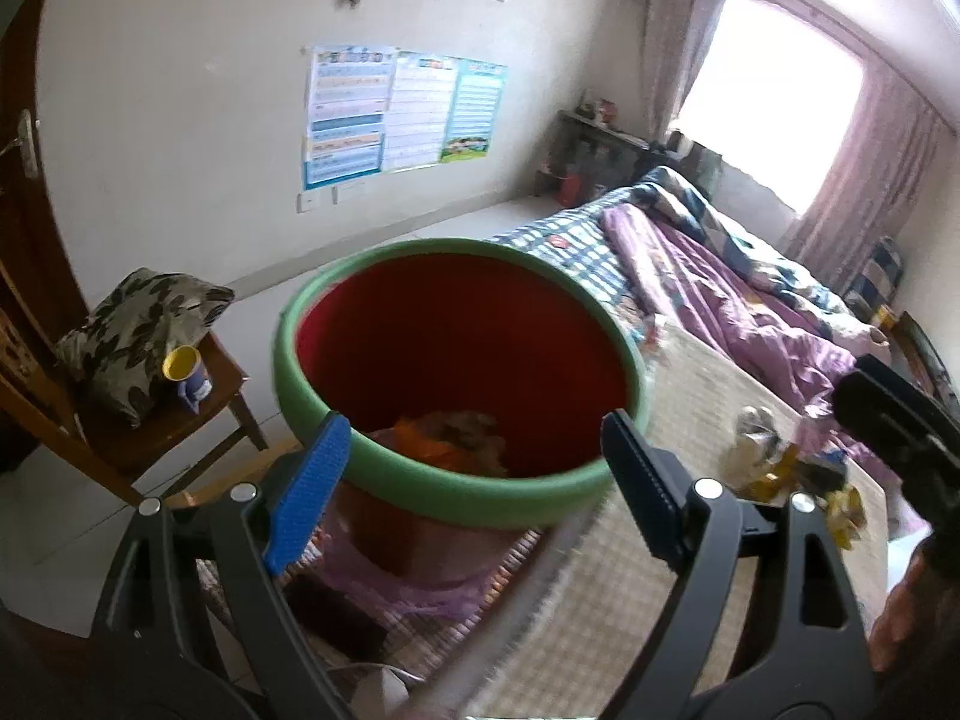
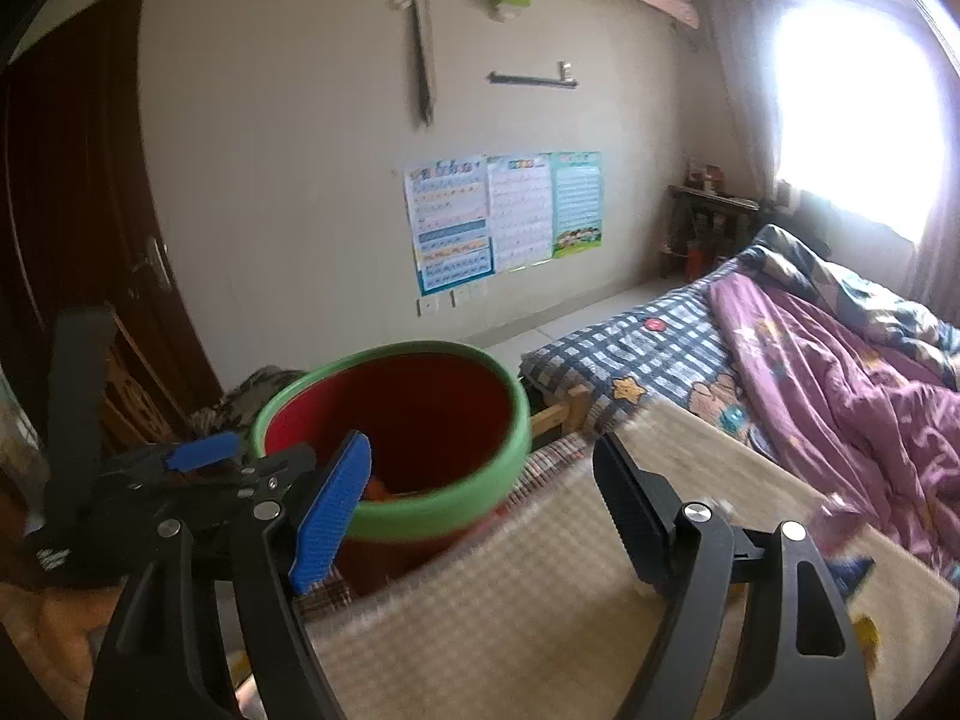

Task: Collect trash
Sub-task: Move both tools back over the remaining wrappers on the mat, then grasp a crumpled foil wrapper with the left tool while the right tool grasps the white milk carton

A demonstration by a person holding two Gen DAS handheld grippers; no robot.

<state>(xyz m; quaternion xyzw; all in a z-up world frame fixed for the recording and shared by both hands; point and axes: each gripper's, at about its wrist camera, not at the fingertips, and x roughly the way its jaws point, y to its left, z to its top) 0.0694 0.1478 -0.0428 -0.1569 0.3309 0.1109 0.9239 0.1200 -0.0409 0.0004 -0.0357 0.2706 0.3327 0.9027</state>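
Both wrist views look forward and downward along their own fingers toward the red bin (image 1: 462, 360) with the green rim. The left view sits close above the bin; the right view (image 2: 414, 420) stands farther back, to its right. Both share the bin, the wall posters (image 1: 402, 114) behind it and the bed (image 2: 810, 360) to its right.

The bin (image 1: 462, 372) stands at the near left edge of the bed (image 1: 690, 570), with trash (image 1: 456, 438) lying in its bottom. Left of the bin is a chair (image 1: 180, 420) that carries a cushion (image 1: 132, 336) and a cup (image 1: 187, 378). On the bed's mat, right of the bin, lie loose wrappers (image 1: 792, 468). Farther back the quilt (image 1: 720, 300) is bunched across the bed. Posters (image 1: 402, 114) hang on the far wall behind the bin.
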